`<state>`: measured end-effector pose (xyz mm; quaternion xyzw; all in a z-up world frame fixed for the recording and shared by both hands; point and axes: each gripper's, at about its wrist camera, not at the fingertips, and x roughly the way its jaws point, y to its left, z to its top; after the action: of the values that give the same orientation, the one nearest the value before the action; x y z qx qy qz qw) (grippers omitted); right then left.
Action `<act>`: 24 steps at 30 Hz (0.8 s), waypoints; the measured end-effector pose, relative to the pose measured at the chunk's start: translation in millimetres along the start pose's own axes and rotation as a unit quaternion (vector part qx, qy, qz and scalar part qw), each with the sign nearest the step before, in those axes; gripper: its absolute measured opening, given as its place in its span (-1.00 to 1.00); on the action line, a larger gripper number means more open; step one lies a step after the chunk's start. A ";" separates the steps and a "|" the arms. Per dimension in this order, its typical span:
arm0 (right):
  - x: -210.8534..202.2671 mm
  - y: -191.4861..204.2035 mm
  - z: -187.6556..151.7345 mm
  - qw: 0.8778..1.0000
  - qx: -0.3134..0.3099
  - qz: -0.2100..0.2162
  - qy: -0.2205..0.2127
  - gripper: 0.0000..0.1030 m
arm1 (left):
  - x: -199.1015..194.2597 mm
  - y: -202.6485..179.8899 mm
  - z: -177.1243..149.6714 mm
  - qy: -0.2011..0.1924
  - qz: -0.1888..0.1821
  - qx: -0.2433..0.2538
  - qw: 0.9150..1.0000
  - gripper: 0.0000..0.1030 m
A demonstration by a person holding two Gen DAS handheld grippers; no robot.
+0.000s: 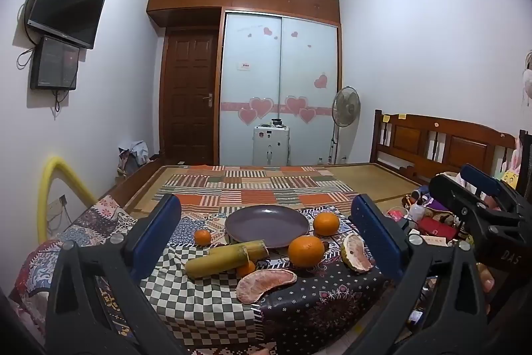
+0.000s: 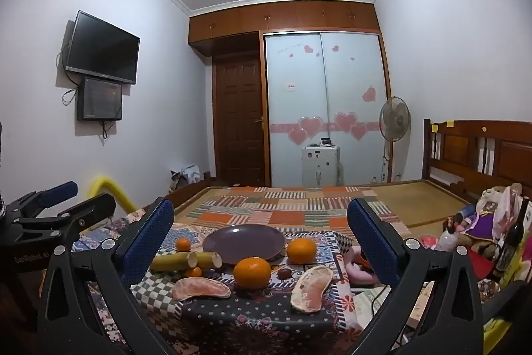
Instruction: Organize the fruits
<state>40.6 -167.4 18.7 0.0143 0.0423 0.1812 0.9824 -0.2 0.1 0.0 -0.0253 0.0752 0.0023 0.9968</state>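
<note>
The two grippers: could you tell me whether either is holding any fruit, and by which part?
Nothing is held. The left gripper and right gripper both stand open and empty, short of the fruit around the plate.

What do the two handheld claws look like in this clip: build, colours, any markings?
Both claws are black, strutted plastic frames with silver pivot bolts and textured blue pads on the fingers. The left claw, seen from the right wrist camera, carries white lettering on its body; the right claw shows pale letters too.
</note>
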 end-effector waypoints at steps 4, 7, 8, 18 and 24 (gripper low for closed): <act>-0.6 -0.2 -0.1 1.000 0.004 0.001 -0.005 1.00 | -0.1 -0.1 0.1 0.000 -0.001 0.003 1.000 1.00; -0.4 0.8 -0.1 1.000 0.003 0.000 -0.003 1.00 | -1.2 -0.3 0.1 0.000 -0.002 0.001 1.000 1.00; -0.2 1.4 -0.1 1.000 0.002 0.000 -0.002 1.00 | -2.0 -0.6 0.1 0.000 -0.002 0.001 1.000 1.00; 1.4 5.5 0.1 1.000 0.006 0.002 -0.003 1.00 | 3.9 -3.8 1.8 0.001 -0.006 -0.001 1.000 1.00; -4.2 -0.2 2.3 1.000 0.013 0.005 -0.001 1.00 | -5.5 -2.2 3.8 -0.007 -0.010 -0.002 1.000 1.00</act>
<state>37.0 -169.1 21.3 0.0273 0.0439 0.1851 0.9814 -5.0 -1.9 4.6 -0.0279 0.0675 -0.0072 0.9973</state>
